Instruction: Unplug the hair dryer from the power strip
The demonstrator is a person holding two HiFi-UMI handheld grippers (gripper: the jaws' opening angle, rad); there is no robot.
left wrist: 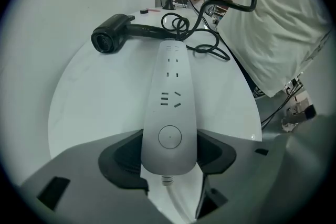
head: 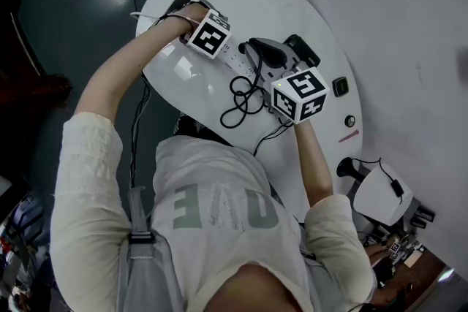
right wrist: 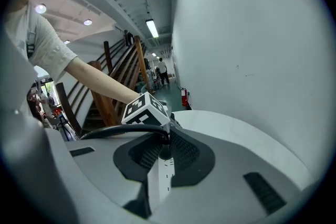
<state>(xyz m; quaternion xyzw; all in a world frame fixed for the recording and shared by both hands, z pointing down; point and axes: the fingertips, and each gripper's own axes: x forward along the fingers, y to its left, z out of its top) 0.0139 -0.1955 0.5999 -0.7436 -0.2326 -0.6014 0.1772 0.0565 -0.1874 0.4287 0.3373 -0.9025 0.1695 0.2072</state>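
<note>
A white power strip (left wrist: pixel 170 92) lies on the round white table (left wrist: pixel 100 97), and all its sockets that show are empty. My left gripper (left wrist: pixel 169 150) points down at the strip's cord end, shut on its two sides. The black hair dryer (left wrist: pixel 113 35) rests on the table beyond the strip, with its black cord (left wrist: pixel 206 43) looped beside it. My right gripper (right wrist: pixel 164 157) is shut on the dryer's white plug (right wrist: pixel 160 180), held in the air away from the strip. The black cord (right wrist: pixel 121 131) curves out of the plug. In the head view the right gripper (head: pixel 296 95) hangs above the hair dryer (head: pixel 267 51).
A small black box (head: pixel 340 86), a round knob (head: pixel 350 120) and a red pen (head: pixel 349 135) lie near the table's right edge. A white stand with a cable (head: pixel 384 193) sits beyond that edge. A grey wall (right wrist: pixel 252 34) runs along the table's far side.
</note>
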